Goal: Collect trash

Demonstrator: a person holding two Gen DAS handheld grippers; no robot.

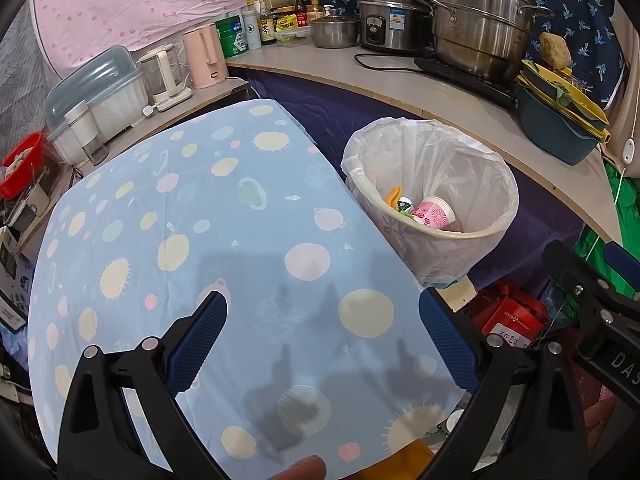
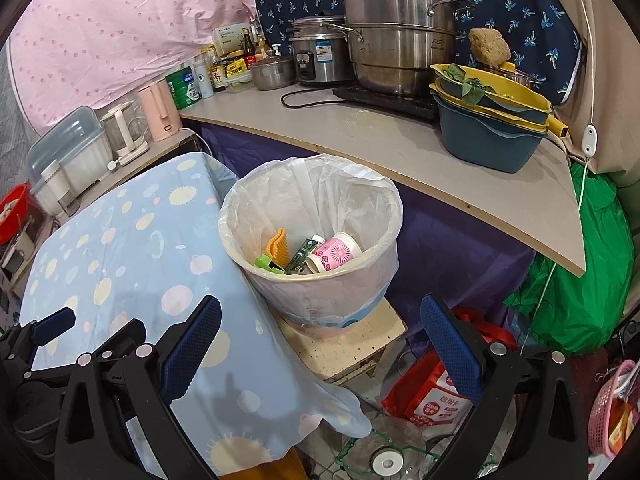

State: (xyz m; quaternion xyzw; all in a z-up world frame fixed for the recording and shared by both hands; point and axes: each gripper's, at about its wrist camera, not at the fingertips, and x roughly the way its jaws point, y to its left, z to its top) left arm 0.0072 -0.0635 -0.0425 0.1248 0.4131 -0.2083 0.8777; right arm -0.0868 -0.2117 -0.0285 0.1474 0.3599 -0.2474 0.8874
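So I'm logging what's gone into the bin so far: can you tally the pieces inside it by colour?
Inside the bin, as far as shows:
Pink: 1, a flowered paper cup
Orange: 1, a ridged piece
Bright green: 1, a small piece
Dark green: 1, a flat packet
Total: 4 visible; anything buried beneath can't be seen.

You work under soft, even indoor light, bright enough to read colours everywhere. Your grippers cast faint grey shadows on the blue tablecloth, falling toward you, so the light seems to come from above and ahead. The stacked steel pots carry mild highlights, and the bin liner shows a weak sheen, without harsh glare. Both fisheye views bend the counter edge into a curve and darken into black corners. Focus stays sharp; no motion blur shows.
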